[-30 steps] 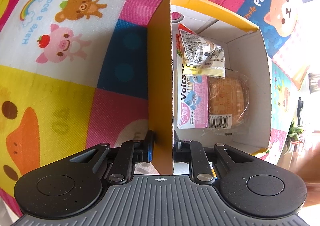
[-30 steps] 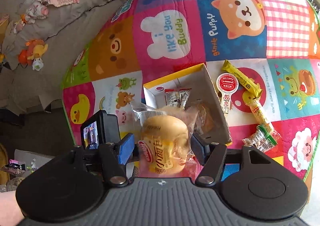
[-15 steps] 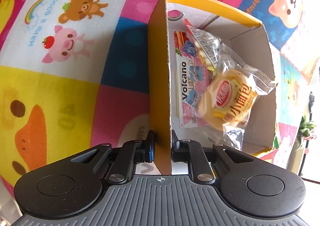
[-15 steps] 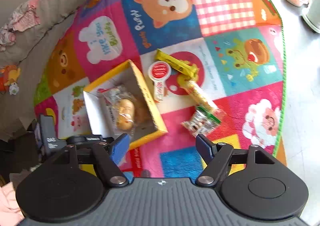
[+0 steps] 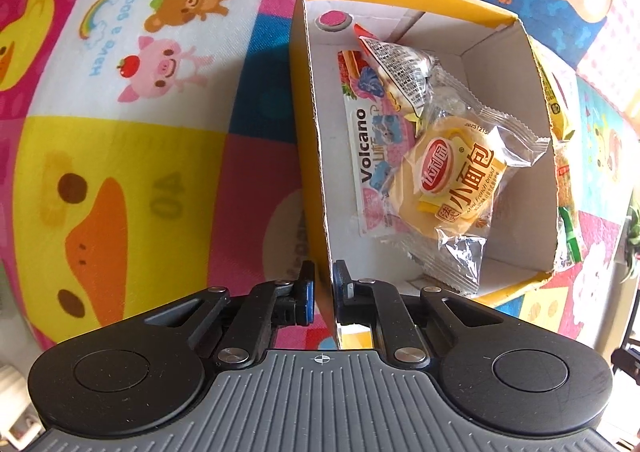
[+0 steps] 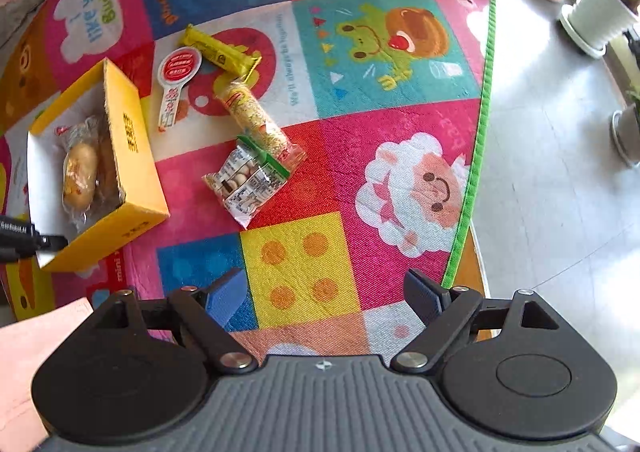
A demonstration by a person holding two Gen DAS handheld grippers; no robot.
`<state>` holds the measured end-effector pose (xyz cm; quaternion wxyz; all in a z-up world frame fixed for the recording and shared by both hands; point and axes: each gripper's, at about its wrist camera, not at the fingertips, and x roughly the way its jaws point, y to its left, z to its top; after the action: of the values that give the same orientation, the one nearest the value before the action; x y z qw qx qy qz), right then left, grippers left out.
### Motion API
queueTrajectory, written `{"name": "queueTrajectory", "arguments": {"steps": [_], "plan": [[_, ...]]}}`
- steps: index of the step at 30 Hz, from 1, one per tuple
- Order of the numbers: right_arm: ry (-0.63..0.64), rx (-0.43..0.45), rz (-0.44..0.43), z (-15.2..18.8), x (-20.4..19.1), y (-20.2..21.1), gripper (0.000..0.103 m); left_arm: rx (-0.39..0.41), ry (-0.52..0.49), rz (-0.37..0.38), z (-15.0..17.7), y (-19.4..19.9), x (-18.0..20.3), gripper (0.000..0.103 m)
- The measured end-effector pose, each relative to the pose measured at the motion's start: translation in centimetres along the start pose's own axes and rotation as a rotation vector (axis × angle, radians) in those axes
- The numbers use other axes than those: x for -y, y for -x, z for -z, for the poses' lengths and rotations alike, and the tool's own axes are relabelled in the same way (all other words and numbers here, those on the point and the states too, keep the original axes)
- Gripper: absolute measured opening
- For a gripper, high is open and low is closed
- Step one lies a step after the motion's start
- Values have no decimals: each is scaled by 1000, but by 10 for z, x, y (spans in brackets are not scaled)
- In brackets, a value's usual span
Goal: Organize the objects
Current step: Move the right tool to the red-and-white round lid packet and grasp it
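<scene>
Left tool [image 5: 323, 294] clamping box [image 5: 316, 188] wall (near corner), right tool [image 6: 322, 292] opening, empty, over clear mat [image 6: 300, 252].

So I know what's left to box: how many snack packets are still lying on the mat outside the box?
4: yellow bar, round red-and-white packet, long seeded roll, clear packet of small balls, all just right of the yellow box. More could hide behind it.

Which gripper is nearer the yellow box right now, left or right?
Left. The left gripper is shut on the near wall of the yellow box. The right gripper, empty with jaws opening, hangs over the mat, apart from the box, which lies off to its left.
</scene>
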<state>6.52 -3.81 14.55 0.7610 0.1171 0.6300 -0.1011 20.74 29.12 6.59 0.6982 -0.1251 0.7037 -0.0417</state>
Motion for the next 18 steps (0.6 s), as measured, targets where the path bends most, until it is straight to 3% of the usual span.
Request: {"name": "queueTrajectory", "arguments": {"steps": [6,13,18], "plan": [[6,-14,-33,-14,3,-13,86,3,0,-25,2,6,9,11],[-78,-44,-107,-35,8,-21,86,-6,2,-43,15,2,10,12],[68,20,-118,-66,-12,-15,86,-8,15,-56,19,2,13,11]]}}
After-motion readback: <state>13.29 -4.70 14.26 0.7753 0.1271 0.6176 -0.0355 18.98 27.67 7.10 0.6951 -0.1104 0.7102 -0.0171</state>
